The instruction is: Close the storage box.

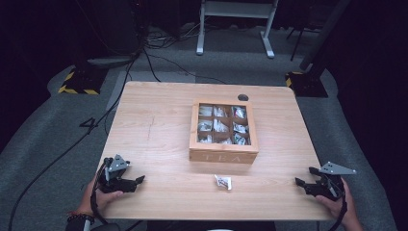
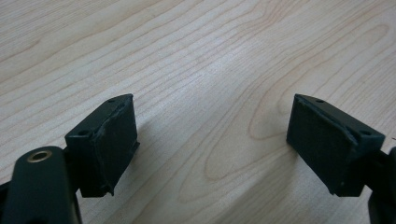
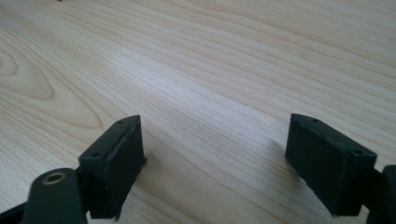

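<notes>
Counter [image 1: 159, 125] of pale wood fills the middle of the high view, and I see it running under both claws in the gripper views. Next in size, a wooden tea box [image 1: 223, 132] sits right of centre on it, lid open, its nine compartments holding white packets. My left claw [image 1: 137, 182] rests at the lower left of the frame, pointing toward the middle, jaws spread with bare wood between them. My right claw [image 1: 304, 179] rests at the lower right, pointing inward, jaws likewise spread and gripping nothing. Smallest, a single tea bag packet [image 1: 223, 182] lies flat on the counter just below the box front, between the two claws and well apart from each.
</notes>
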A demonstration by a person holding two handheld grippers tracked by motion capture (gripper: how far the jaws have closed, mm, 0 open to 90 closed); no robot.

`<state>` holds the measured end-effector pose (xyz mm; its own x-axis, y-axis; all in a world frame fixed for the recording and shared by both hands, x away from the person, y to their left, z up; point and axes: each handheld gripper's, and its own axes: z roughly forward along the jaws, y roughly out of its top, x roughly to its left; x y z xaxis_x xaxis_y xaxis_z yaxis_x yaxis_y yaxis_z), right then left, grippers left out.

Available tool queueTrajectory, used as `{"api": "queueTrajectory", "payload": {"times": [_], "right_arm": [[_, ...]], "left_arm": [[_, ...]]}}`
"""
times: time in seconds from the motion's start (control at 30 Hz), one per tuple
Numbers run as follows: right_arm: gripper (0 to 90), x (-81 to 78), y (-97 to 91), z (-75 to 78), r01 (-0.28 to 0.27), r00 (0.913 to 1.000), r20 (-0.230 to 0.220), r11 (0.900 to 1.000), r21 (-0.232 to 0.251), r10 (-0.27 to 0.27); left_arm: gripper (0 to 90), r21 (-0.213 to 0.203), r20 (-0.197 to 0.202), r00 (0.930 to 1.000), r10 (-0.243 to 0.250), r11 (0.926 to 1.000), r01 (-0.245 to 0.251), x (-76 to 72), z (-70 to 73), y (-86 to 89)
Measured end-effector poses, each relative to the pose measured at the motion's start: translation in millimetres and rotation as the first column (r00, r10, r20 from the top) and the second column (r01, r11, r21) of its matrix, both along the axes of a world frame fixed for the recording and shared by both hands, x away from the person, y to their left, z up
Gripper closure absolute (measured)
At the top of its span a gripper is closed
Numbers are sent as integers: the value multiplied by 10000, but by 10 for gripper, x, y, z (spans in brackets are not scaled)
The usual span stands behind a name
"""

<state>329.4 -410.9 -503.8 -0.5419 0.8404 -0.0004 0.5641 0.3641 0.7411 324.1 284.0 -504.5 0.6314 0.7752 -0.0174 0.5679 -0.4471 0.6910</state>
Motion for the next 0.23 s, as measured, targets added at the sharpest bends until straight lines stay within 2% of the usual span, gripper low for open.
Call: {"api": "queueTrajectory", "payload": {"times": [0.23], "right_arm": [[199, 1, -3, 0, -25, 10000, -16, 10000, 18, 25]], "left_arm": [[165, -19, -18, 10000, 47, 10000, -47, 2, 0, 1]]}}
